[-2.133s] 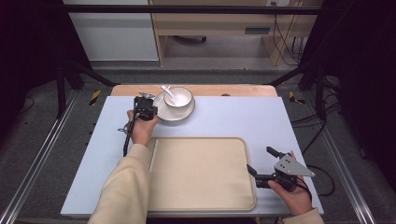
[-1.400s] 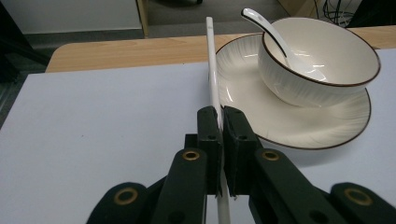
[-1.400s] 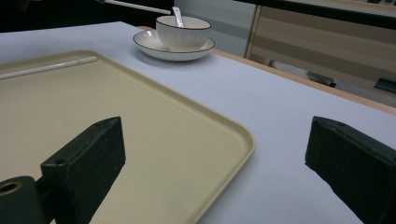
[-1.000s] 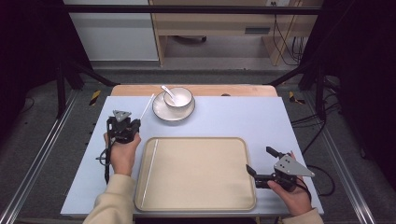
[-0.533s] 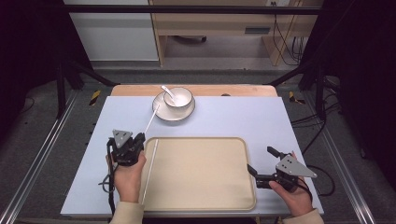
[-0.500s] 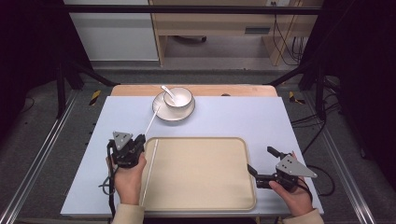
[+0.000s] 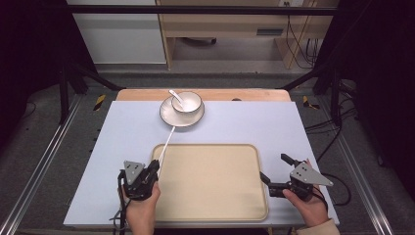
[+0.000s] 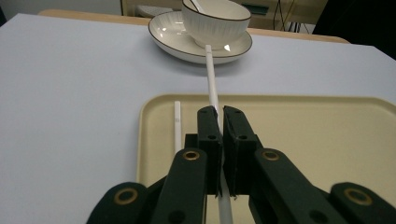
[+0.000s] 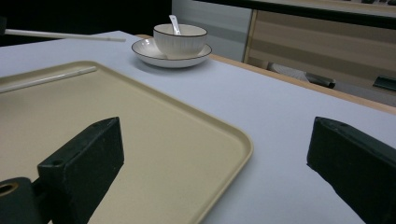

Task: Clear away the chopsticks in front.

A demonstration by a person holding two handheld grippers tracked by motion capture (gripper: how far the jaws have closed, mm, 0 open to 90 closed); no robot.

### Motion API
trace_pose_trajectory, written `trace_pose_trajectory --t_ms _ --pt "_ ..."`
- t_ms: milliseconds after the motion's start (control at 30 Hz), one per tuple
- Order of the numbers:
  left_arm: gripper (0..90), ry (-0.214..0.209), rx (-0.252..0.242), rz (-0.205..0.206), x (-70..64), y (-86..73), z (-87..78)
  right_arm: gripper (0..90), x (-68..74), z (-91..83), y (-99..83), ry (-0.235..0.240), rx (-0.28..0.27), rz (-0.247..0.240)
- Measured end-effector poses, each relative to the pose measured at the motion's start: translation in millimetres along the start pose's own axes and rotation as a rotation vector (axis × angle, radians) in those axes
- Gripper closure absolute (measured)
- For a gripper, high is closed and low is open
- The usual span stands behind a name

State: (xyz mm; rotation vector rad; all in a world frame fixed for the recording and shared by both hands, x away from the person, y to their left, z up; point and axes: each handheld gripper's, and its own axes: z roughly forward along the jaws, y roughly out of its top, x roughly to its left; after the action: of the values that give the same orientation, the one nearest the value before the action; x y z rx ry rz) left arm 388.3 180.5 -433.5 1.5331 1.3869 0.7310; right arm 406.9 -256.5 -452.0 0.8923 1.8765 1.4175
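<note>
- Gripping a white chopstick (image 8: 212,84), your left gripper (image 7: 152,169) sits at the near-left corner of the beige tray (image 7: 215,205); its jaws are pressed nearly together on the stick, which runs between them in the left gripper view.
- Your left hand (image 7: 142,208) comes in from the bottom edge of the high view, with the gripper's cable trailing beside it.
- Your right gripper (image 7: 274,171) rests just off the tray's right edge, on the pale blue table top (image 7: 122,132); its jaws stand wide apart with nothing between them, and your right hand (image 7: 306,205) holds it from behind.
- A second white chopstick (image 8: 177,126) lies flat inside the tray along its left rim, just beside the held one.
- The held chopstick slants away from the left gripper over the tray's far-left corner, its far tip pointing at the saucer (image 7: 169,116); whether it touches the saucer you cannot tell.
- Farther off, near the table's far edge, a white bowl (image 7: 187,103) with a dark rim stands on the saucer.
- A white spoon (image 7: 176,96) leans in the bowl, handle up over its left side.
</note>
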Motion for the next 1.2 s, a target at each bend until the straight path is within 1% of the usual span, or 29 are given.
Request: trace_pose_trajectory --t_ms 67,167,267,433,500,633,700,833,1000,1067,1200 --pt "85.6 0.012 -0.005 0.008 -3.7 -5.4 -5.2 4.0 0.0 -0.1 -0.2 0.001 0.001 0.002" --pt "85.6 0.018 -0.006 0.025 -8.7 -12.4 -13.1 4.0 0.1 0.3 -0.4 0.001 0.002 0.0" --pt "85.6 0.02 -0.001 0.021 -8.4 -19.7 -19.0 4.0 0.0 0.4 -0.7 0.001 0.004 0.001" --pt "85.6 0.027 0.0 -0.003 -5.7 -32.2 -30.4 4.1 0.0 0.8 -1.3 -0.001 0.01 0.0" --pt "85.6 0.029 0.004 -0.01 -4.2 -35.5 -32.4 4.1 0.1 1.1 -1.4 0.0 0.01 0.0" --pt "85.6 0.03 0.022 -0.023 -4.0 -43.1 -28.2 4.1 0.8 1.3 -1.5 0.001 0.014 -0.002" --pt "85.6 0.032 0.031 -0.02 -4.9 -46.1 -25.4 4.2 0.8 1.3 -1.5 0.001 0.014 -0.003" --pt "85.6 0.042 0.043 -0.029 -5.2 -51.3 -21.4 4.3 0.6 1.7 -1.8 0.004 0.014 -0.004" --pt "85.5 0.056 0.067 -0.022 -8.0 -55.5 -17.2 4.3 1.0 1.9 -1.8 0.005 0.015 -0.004" --pt "85.5 0.068 0.087 -0.011 -9.5 -57.2 -15.6 4.3 1.0 1.7 -1.7 0.005 0.015 -0.005" --pt "85.4 0.069 0.109 -0.02 -9.3 -60.1 -13.4 4.4 1.2 1.9 -1.8 0.007 0.016 -0.003"
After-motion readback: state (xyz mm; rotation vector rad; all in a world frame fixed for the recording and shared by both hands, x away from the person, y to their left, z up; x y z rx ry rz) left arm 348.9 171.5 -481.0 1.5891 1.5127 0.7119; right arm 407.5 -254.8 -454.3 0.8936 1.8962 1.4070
